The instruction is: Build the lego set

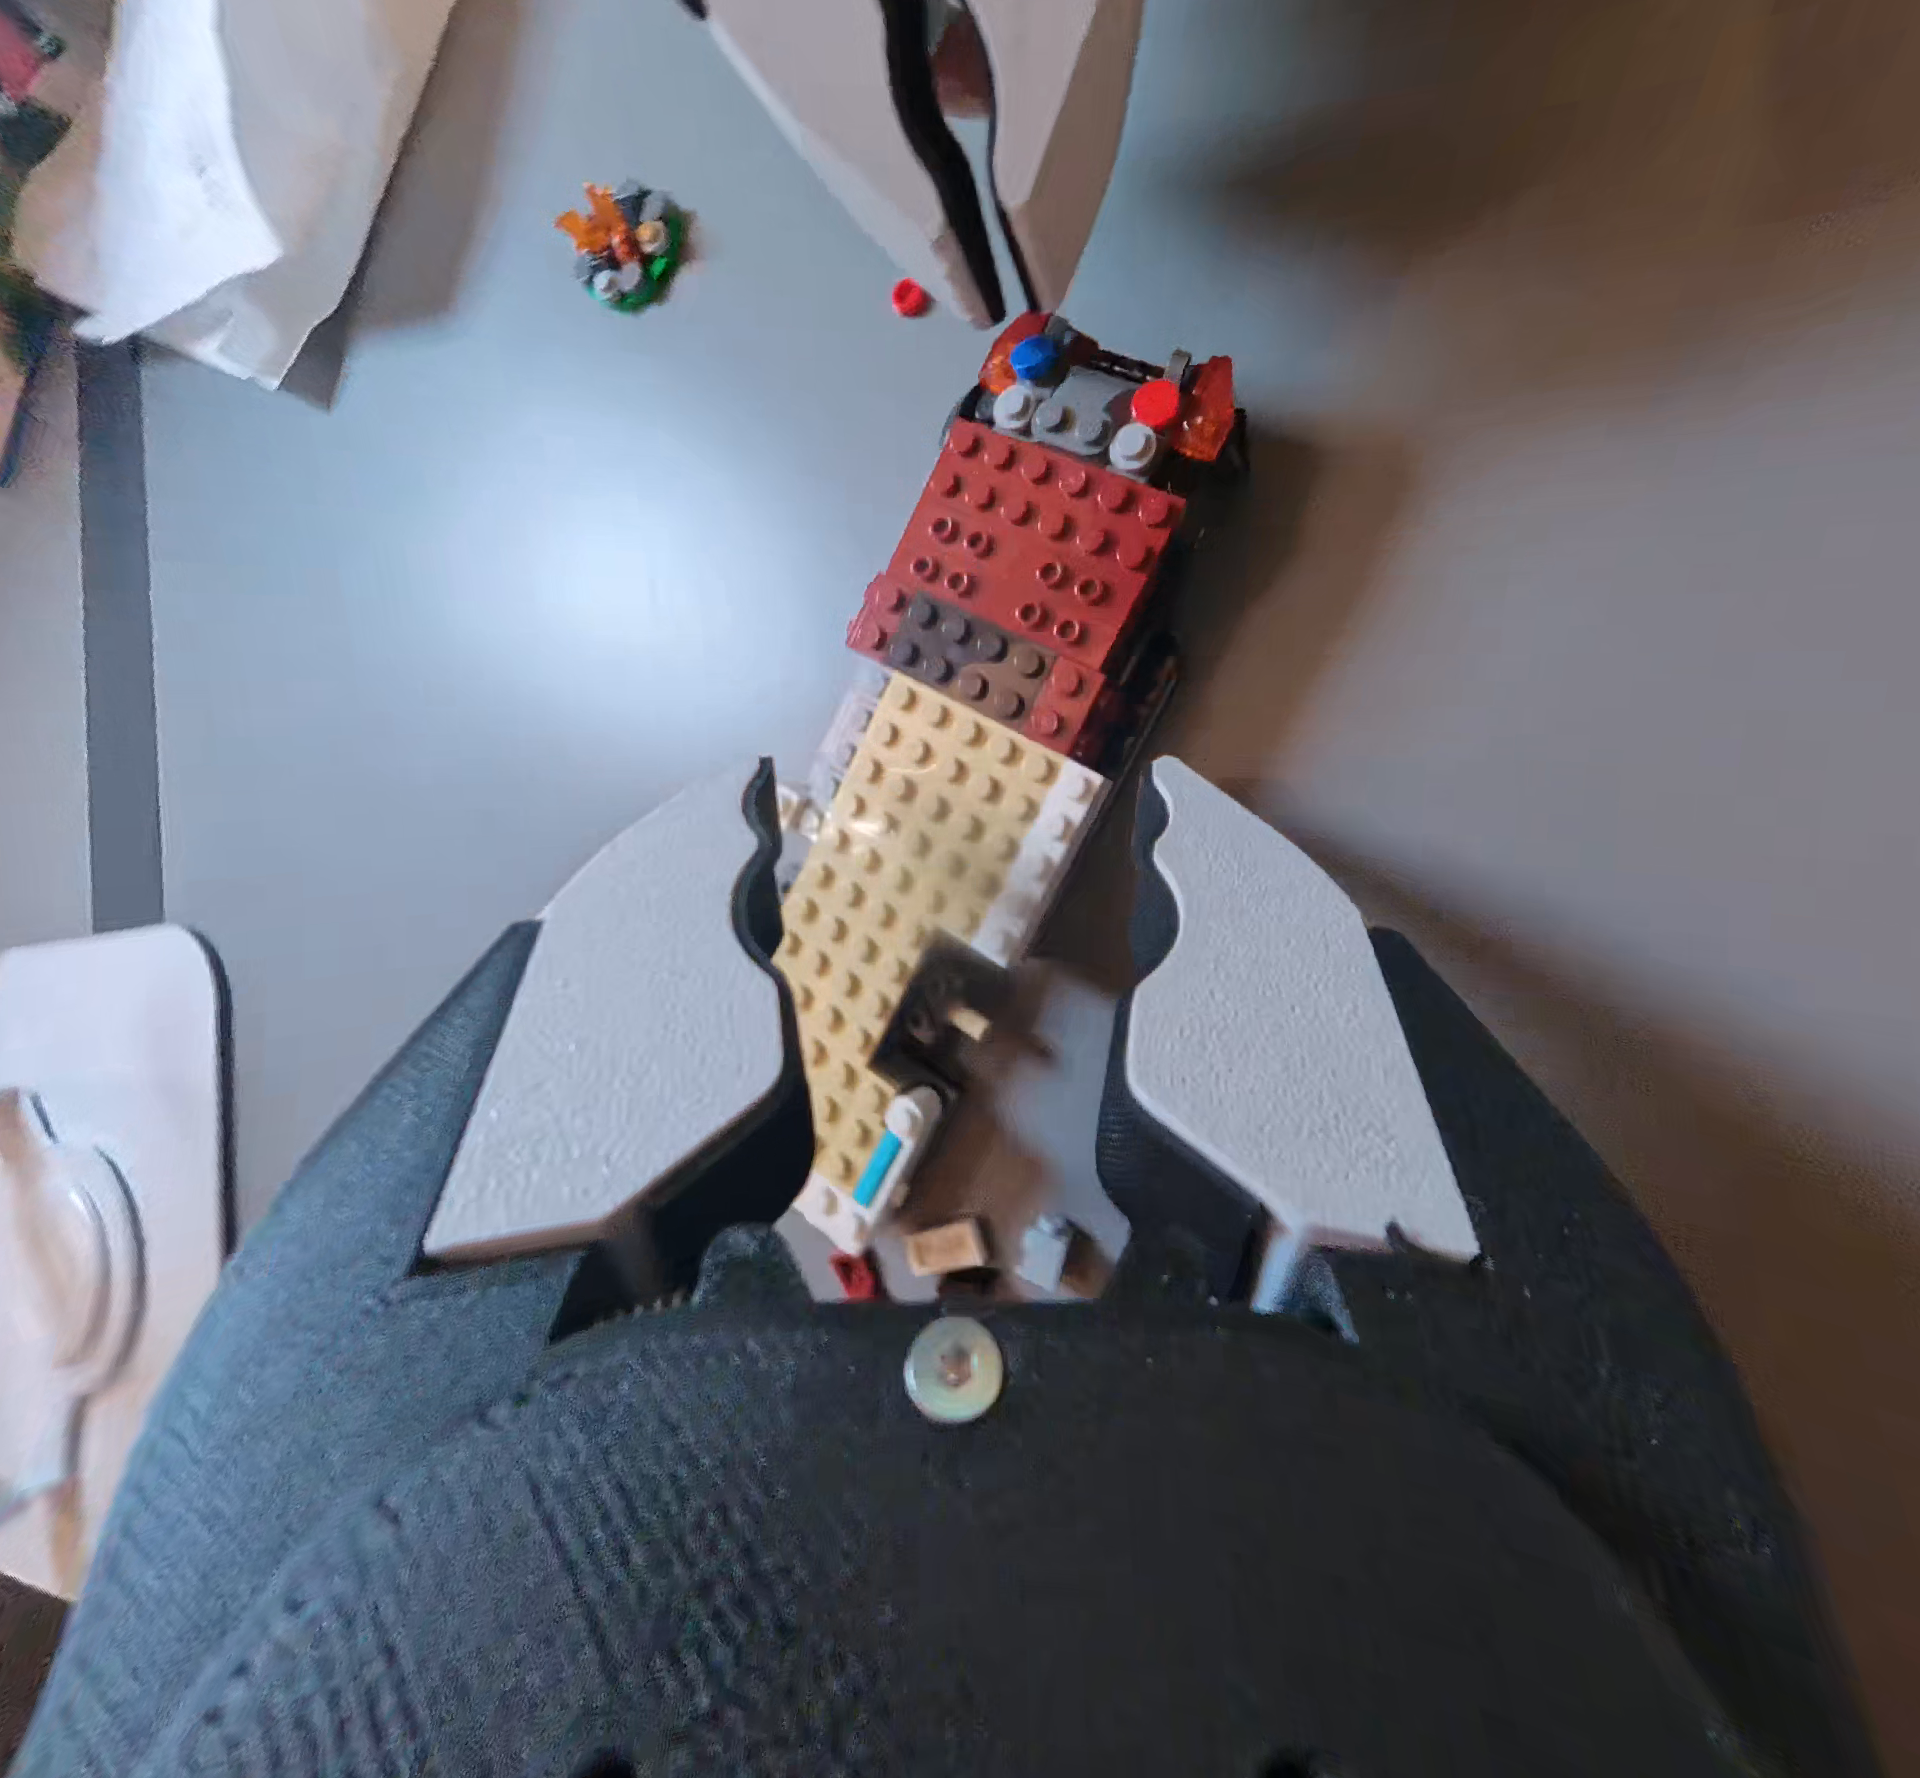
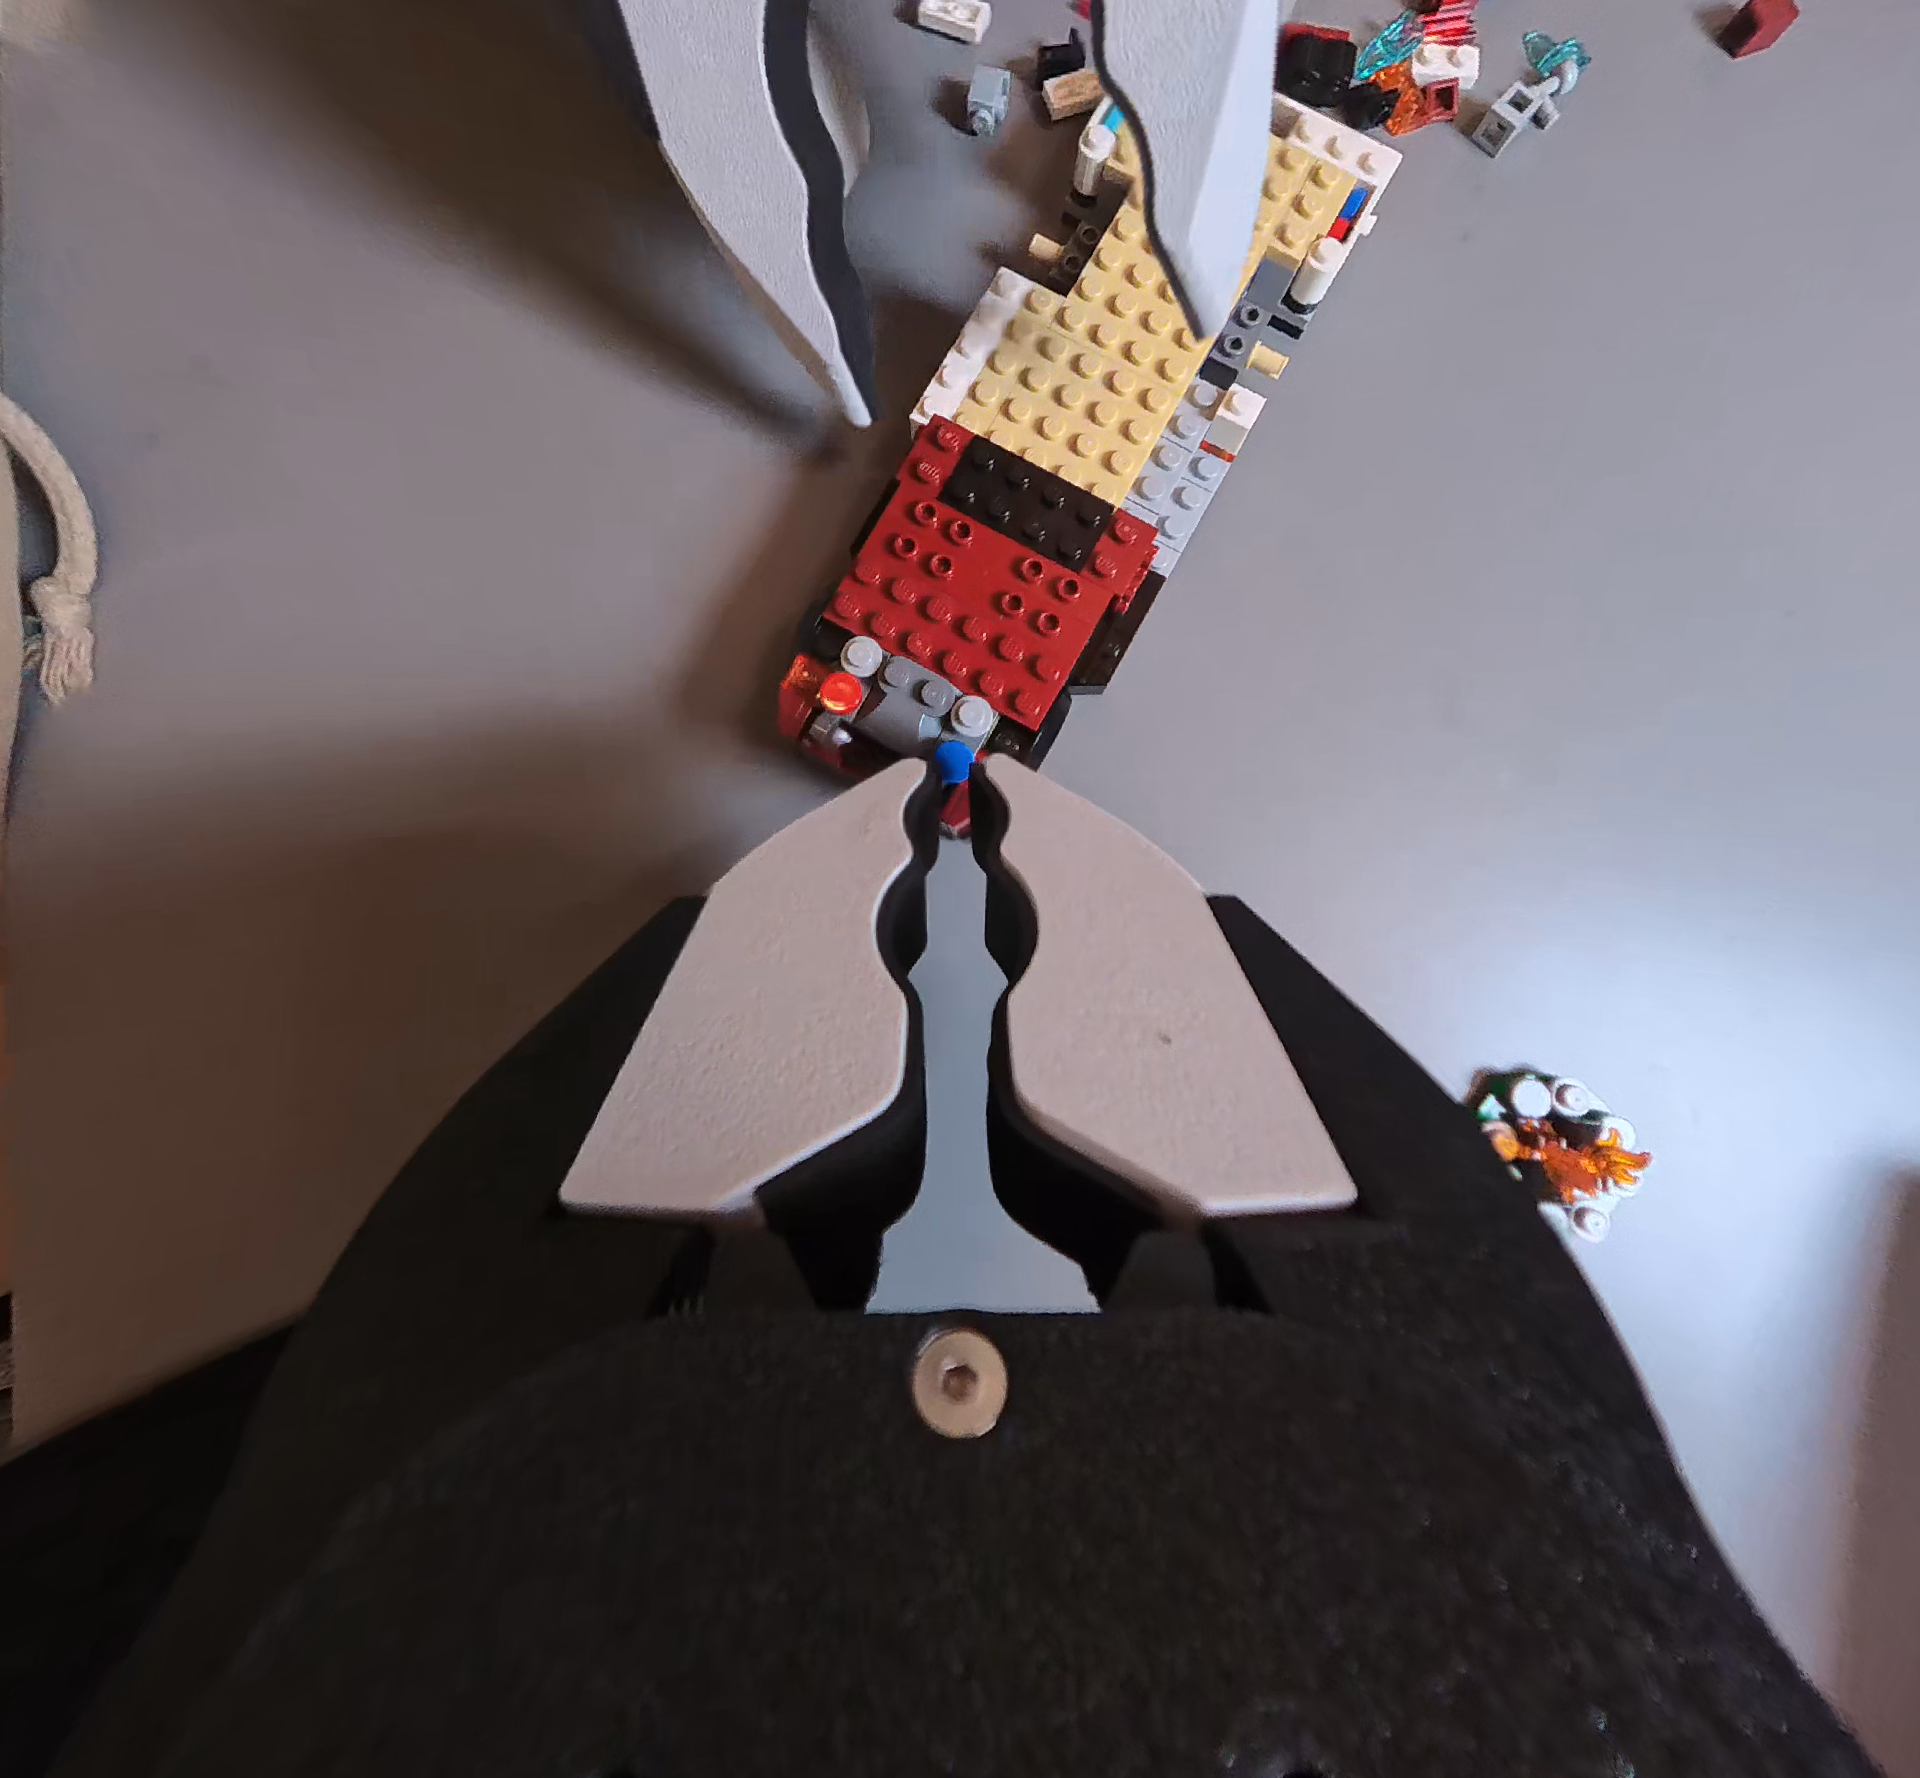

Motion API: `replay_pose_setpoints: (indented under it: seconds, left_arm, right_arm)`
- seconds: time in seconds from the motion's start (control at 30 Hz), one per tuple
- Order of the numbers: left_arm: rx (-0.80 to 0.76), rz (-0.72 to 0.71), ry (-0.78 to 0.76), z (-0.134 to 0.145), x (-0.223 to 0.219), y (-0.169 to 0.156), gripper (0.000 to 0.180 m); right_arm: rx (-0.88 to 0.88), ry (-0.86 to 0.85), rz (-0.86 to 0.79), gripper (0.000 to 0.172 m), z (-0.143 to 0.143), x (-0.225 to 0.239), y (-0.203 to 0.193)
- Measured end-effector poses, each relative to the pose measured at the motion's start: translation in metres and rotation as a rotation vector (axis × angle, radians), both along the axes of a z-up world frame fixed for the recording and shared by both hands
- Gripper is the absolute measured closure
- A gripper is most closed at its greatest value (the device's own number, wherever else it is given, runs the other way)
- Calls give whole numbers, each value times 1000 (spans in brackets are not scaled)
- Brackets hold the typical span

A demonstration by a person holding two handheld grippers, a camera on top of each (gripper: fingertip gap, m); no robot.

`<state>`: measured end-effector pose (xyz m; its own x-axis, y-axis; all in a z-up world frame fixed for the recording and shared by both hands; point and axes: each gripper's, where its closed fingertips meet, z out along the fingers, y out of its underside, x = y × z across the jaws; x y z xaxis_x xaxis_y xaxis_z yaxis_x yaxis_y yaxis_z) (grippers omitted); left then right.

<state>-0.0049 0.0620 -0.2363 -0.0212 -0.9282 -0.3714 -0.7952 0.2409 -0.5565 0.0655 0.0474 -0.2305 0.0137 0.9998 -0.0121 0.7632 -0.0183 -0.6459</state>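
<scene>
A smooth grey counter (image 2: 1558,689) carries a long studded brick model (image 2: 1039,523) of tan, dark-red and brown plates, lying flat. The left gripper (image 1: 956,783) straddles its tan end, jaws wide open. The right gripper (image 2: 951,778) has its jaws nearly closed, pinching a small blue round stud (image 2: 952,760) at the red end. Loose bricks (image 2: 1434,55) are scattered beyond.

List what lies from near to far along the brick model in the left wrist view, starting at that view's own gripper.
Left gripper, open around the model's near end → tan studded plate → dark brown plate → dark red studded section → blue round stud → right gripper's fingertips, close together at that far end.
</scene>
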Motion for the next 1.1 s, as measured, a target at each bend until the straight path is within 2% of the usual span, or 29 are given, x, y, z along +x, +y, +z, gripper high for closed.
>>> replay_pose_setpoints:
  seconds: [0.1, 0.23, 0.4, 0.67, 1.1]
  left_arm:
    - [-38, -125, 119, -7, 11, 0, 108]
    - [-129, -201, 165, -14, 19, -6, 106]
    - [-143, -183, 119, -17, 26, -7, 115]
    - [-151, -146, 56, -17, 27, -8, 115]
    - [-149, -121, 4, -17, 29, -9, 115]
  right_arm:
    - [-19, 2, -13, 168, -1, 2, 1]
    - [-40, 23, -12, 169, 0, 0, 0]
    - [-65, 38, -8, 169, -1, -2, -1]
    - [-93, 6, -22, 169, -5, -3, 0]
    - [-73, -235, -23, 172, -6, -3, 1]
